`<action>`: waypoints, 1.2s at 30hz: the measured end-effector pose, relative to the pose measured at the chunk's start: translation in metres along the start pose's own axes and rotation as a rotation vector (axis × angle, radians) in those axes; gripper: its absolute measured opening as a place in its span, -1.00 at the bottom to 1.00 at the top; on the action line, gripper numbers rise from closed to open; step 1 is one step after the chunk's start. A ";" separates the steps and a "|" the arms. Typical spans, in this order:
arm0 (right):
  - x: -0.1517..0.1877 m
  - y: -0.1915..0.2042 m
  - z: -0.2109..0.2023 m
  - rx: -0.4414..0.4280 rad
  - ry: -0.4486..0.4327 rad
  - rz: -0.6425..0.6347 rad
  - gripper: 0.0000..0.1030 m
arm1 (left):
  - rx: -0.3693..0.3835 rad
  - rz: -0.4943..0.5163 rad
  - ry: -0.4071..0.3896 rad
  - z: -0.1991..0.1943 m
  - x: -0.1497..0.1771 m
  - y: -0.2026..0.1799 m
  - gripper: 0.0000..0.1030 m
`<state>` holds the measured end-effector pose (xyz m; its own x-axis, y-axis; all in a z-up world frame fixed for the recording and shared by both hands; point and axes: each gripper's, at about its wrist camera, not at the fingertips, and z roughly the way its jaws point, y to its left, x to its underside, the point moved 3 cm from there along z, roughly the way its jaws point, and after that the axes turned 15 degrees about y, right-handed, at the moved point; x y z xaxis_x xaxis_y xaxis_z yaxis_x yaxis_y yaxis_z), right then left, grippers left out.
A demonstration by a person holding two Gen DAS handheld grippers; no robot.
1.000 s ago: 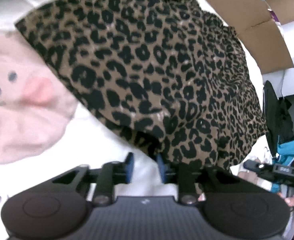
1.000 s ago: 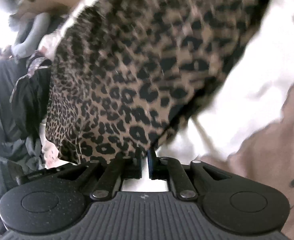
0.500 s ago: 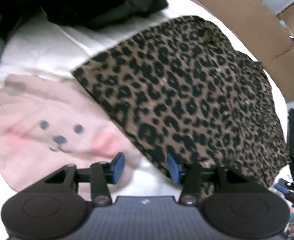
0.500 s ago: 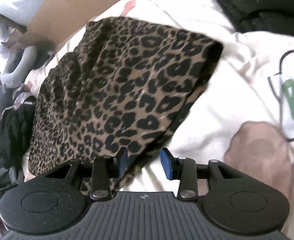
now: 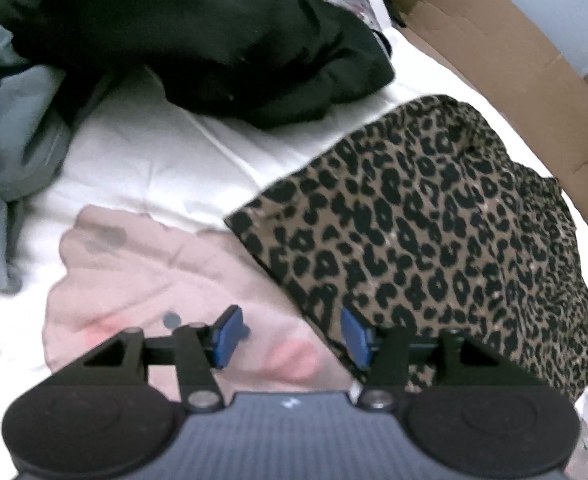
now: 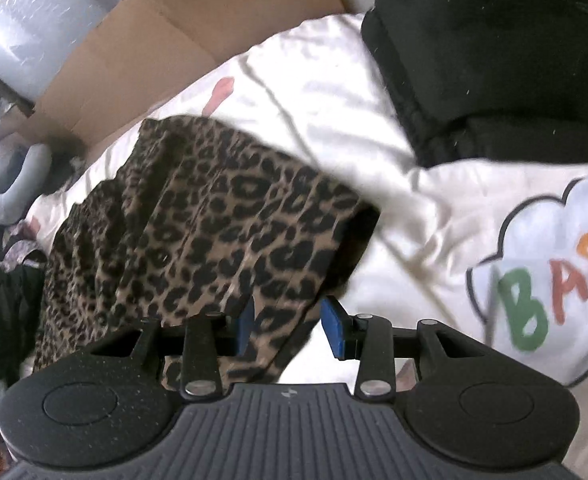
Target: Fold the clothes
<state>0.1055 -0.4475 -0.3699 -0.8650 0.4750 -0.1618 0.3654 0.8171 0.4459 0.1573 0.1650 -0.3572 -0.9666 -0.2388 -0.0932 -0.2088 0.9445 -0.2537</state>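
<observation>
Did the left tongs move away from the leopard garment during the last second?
Yes. The left tongs opened and pulled back: the leopard garment now lies lower on the white bedding, with the black clothes pile visible beyond.

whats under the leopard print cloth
The leopard print cloth lies on the white bedsheet, its near edge overlapping a pink bear print. Anything else beneath is covered.

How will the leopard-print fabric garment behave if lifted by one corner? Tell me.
The leopard-print fabric garment would probably droop: it lies in soft ripples. It looks thin, so likely light. The folded layers may slide apart, since nothing pins them; both hand-held grippers are open.
</observation>
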 end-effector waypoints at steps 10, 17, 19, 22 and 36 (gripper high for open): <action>-0.027 -0.025 0.008 0.011 -0.077 0.073 0.02 | -0.035 -0.009 -0.063 0.002 -0.020 0.008 0.14; -0.035 -0.028 0.016 0.061 -0.077 0.102 0.01 | -0.068 0.002 -0.086 0.010 -0.026 0.014 0.14; -0.037 -0.028 0.018 0.075 -0.078 0.110 0.01 | -0.091 0.014 -0.101 0.013 -0.029 0.014 0.12; -0.040 -0.031 0.019 0.075 -0.093 0.126 0.00 | -0.126 0.038 -0.126 0.021 -0.035 0.014 0.07; -0.046 -0.018 0.026 0.111 -0.096 -0.013 -0.83 | -0.105 0.103 -0.165 0.025 -0.031 0.011 -0.88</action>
<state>0.1477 -0.4754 -0.3928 -0.8351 0.4888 -0.2524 0.3945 0.8519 0.3444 0.1886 0.1766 -0.3814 -0.9481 -0.1653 -0.2716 -0.1329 0.9820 -0.1339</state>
